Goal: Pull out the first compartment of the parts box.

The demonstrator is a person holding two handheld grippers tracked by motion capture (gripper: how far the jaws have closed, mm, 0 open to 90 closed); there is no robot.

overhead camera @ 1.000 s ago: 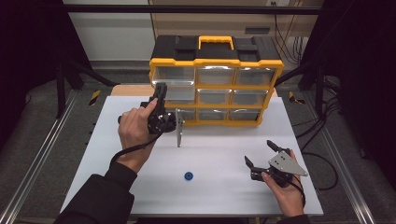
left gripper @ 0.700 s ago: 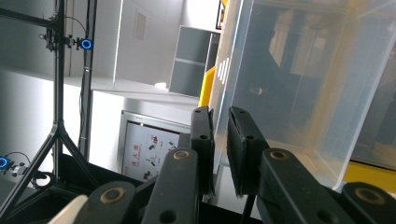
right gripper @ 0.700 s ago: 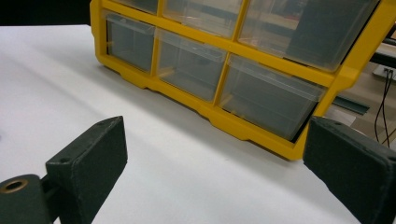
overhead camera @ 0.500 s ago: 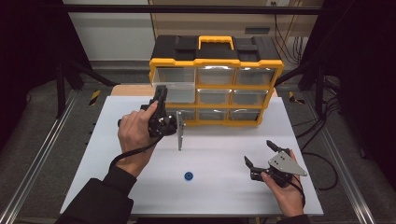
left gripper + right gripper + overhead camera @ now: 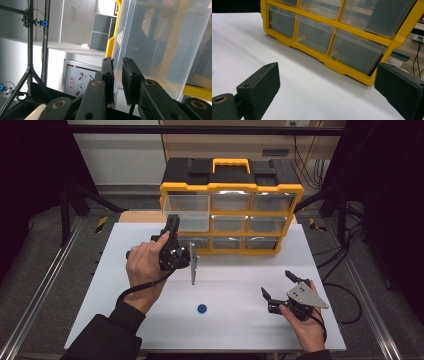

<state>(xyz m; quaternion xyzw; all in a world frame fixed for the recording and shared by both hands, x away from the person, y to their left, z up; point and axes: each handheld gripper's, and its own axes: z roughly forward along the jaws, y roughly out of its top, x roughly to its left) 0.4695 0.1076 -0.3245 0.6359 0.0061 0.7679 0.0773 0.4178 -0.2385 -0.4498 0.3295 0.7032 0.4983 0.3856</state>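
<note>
A yellow and black drawer organizer stands at the back of the white table. Its top-left clear drawer sticks out from the frame. My left gripper is shut on that drawer's front edge. In the left gripper view the jaws pinch the clear drawer's wall with a thin gap between them. My right gripper rests open near the table's front right, apart from everything. In the right gripper view it faces the organizer's lower drawers.
A small blue round piece lies on the table between the two hands. The organizer has several other clear drawers, all pushed in. Black stands and cables flank the table on both sides.
The top-left drawer has slid out toward the person with the left gripper on it, and the left hand has drawn back slightly. The right gripper has stayed put.
</note>
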